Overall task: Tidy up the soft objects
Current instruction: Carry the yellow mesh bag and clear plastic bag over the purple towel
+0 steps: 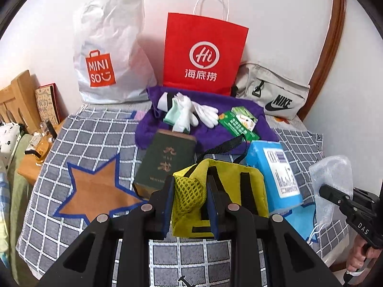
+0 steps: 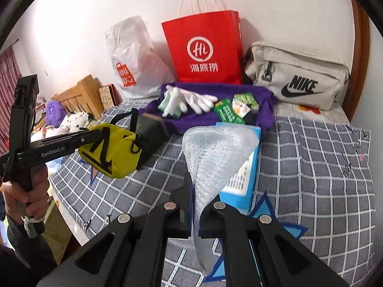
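My left gripper (image 1: 190,184) is shut on a yellow pouch (image 1: 222,191), pinching its mesh pocket; the pouch hangs above the checked blanket (image 1: 95,138) with its black strap trailing. In the right wrist view the same yellow pouch (image 2: 110,150) hangs from the left gripper (image 2: 95,135) at the left. My right gripper (image 2: 196,198) is shut on a translucent white mesh bag (image 2: 215,157), which fans out above the fingers. That mesh bag (image 1: 332,181) and the right gripper (image 1: 323,190) also show at the right edge of the left wrist view.
On the bed lie a dark green box (image 1: 165,165), a blue tissue pack (image 1: 275,167), and a purple towel (image 1: 215,129) bearing white gloves (image 1: 205,113) and a green packet (image 1: 239,122). A white Miniso bag (image 1: 110,55), a red paper bag (image 1: 203,52) and a grey Nike bag (image 1: 275,93) stand against the wall.
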`<state>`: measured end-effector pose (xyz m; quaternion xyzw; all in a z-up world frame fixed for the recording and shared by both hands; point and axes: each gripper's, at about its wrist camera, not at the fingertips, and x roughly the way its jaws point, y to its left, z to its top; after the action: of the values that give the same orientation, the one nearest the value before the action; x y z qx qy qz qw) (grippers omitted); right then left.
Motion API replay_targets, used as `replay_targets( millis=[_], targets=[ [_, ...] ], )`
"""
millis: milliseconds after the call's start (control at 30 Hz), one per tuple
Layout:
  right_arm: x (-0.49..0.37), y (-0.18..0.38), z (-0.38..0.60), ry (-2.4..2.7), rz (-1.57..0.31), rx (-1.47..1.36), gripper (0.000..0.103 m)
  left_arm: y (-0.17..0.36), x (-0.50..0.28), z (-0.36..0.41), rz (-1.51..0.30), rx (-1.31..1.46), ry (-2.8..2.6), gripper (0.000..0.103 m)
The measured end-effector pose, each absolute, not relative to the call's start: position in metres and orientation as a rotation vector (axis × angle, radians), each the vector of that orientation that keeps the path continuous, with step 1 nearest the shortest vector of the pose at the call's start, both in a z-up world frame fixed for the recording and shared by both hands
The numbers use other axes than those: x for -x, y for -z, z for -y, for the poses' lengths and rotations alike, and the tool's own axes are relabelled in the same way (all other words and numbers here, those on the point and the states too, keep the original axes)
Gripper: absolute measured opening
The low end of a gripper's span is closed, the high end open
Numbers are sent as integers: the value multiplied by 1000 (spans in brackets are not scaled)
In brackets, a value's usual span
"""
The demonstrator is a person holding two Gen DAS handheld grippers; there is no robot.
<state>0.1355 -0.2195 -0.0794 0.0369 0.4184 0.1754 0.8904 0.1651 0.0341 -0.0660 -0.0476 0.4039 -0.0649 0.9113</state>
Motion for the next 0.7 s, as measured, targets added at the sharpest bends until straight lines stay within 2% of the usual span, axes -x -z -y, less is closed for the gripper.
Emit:
replay_targets(
  millis=[700],
  targets=[
    [-231, 58, 229, -352, -857, -81, 3, 44, -243, -31, -830, 79, 101, 24]
  ],
)
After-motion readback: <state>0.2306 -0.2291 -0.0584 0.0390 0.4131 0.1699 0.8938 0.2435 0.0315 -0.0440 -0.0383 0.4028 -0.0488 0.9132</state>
